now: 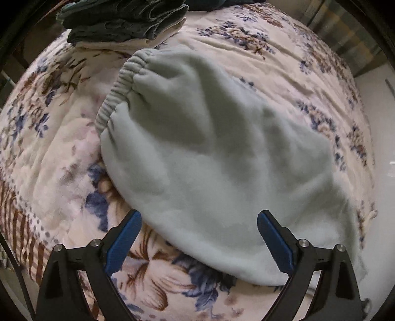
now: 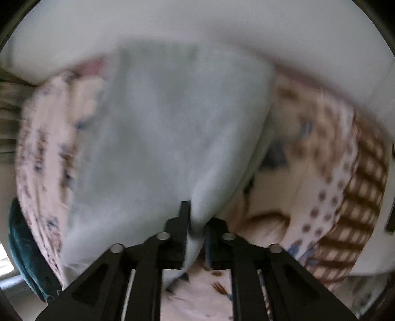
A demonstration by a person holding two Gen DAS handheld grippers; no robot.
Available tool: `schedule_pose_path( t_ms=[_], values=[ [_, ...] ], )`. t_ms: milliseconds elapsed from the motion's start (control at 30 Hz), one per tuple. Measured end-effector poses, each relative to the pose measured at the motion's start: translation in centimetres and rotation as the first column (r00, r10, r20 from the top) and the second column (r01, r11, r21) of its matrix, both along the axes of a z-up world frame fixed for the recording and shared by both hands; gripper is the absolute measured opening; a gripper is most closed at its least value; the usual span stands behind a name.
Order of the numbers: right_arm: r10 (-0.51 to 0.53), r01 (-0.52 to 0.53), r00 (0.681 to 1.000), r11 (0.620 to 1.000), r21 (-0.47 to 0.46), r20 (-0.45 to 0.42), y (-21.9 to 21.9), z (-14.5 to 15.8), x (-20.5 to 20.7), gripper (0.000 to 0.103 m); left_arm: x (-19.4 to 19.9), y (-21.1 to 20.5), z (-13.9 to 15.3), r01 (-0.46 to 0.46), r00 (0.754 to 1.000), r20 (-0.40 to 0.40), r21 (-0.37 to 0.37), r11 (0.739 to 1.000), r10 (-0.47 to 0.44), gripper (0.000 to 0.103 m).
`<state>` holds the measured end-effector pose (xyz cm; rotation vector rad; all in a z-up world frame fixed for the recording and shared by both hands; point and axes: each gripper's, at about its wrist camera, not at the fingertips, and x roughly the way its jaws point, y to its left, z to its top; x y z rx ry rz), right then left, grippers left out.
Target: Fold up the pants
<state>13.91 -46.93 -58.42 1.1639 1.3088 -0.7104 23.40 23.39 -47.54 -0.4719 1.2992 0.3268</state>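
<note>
While the pale green pants lie spread across the floral bedspread, the left gripper hangs above their near edge with its jaws spread wide and nothing between them. Look at those blue pads: one sits over the flowered cover, the other over the soft fleece, neither one pressing on cloth. The elastic waistband runs gathered along the upper left side of the garment, and the body of the pants fans out from there toward the lower right. Up at the far end of the bed there is a stack of folded clothes, dark teal pieces on top of something cream, well apart from the pants.

Over to the right wrist view, and it is a blurry one! The right gripper points down at the same pants, and a fold of the pale fabric rises up into the narrow gap between its black fingers. The jaws stand close together with that cloth between them, and it looks pinched there, bunched to a peak at the fingertips. The bedspread's striped and dotted border shows on the right, and a dark teal cloth peeks in at the lower left edge.
</note>
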Motion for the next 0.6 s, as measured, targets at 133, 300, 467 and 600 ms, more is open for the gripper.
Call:
schedule_pose_path(
  t_ms=[133, 300, 467, 600],
  values=[
    [0.068, -0.068, 0.997, 0.998, 0.01, -0.027, 4.2, 3.0, 0.3, 0.072, 1.4, 1.3, 1.8, 0.028, 0.999, 0.036, -0.006, 1.0, -0.027, 0.096],
    [0.456, -0.449, 0.89, 0.885, -0.124, 0.027, 15.7, 8.7, 6.4, 0.072, 3.9, 5.0, 4.0, 0.044, 0.995, 0.082, 0.035, 0.998, -0.047, 0.096],
    [0.733, -0.722, 0.676, 0.68, -0.13, 0.076, 29.1, 7.6, 17.0, 0.072, 9.3, 10.9, 3.0, 0.065, 0.997, 0.025, 0.129, 0.989, -0.069, 0.096],
    [0.784, -0.779, 0.614, 0.621, -0.087, 0.09, 35.1, 4.8, 22.5, 0.072, 13.4, 15.5, -0.8, 0.103, 0.992, -0.067, -0.035, 0.994, -0.105, 0.096]
  ],
)
